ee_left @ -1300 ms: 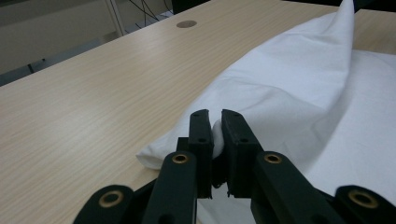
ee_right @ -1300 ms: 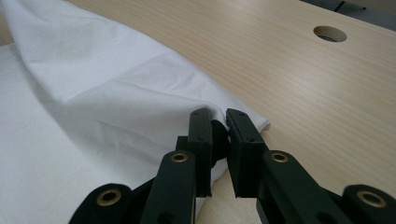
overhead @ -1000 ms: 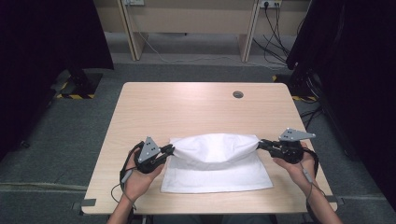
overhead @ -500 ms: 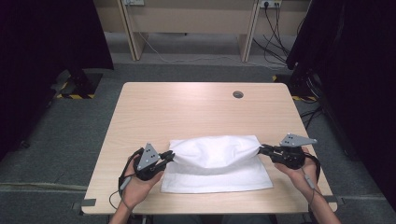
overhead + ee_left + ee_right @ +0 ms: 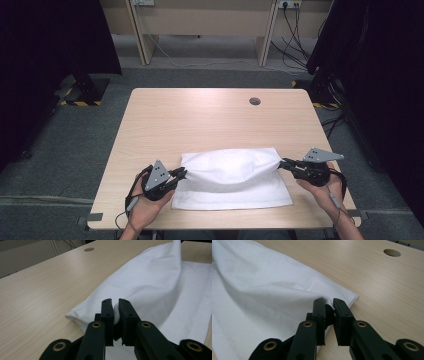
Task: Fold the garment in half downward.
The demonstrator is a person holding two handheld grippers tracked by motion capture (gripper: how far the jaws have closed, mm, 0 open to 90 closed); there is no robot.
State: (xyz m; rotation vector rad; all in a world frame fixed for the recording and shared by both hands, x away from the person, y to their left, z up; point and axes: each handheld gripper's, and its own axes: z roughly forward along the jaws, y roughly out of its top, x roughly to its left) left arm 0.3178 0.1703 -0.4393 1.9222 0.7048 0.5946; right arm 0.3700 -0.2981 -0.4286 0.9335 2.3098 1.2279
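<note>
A white cloth (image 5: 232, 177) lies folded on the near half of the wooden table (image 5: 210, 120), its top layer lifted and sagging between the two grippers. My left gripper (image 5: 182, 173) is shut on the cloth's left corner; the left gripper view has a bunch of white cloth (image 5: 160, 285) pinched between the black jaws of that left gripper (image 5: 116, 307). My right gripper (image 5: 283, 162) is shut on the cloth's right corner. In the right gripper view the cloth (image 5: 262, 290) edge runs into the closed jaws of that right gripper (image 5: 329, 305).
A round cable hole (image 5: 255, 101) sits in the table near its far right. The table's front edge (image 5: 225, 226) runs just below the hands. Beyond the table stand desk legs and cables (image 5: 295, 20) on grey floor.
Both grippers have drawn a little toward the near edge of the table with the cloth's corners; the lifted layer has sunk lower.
</note>
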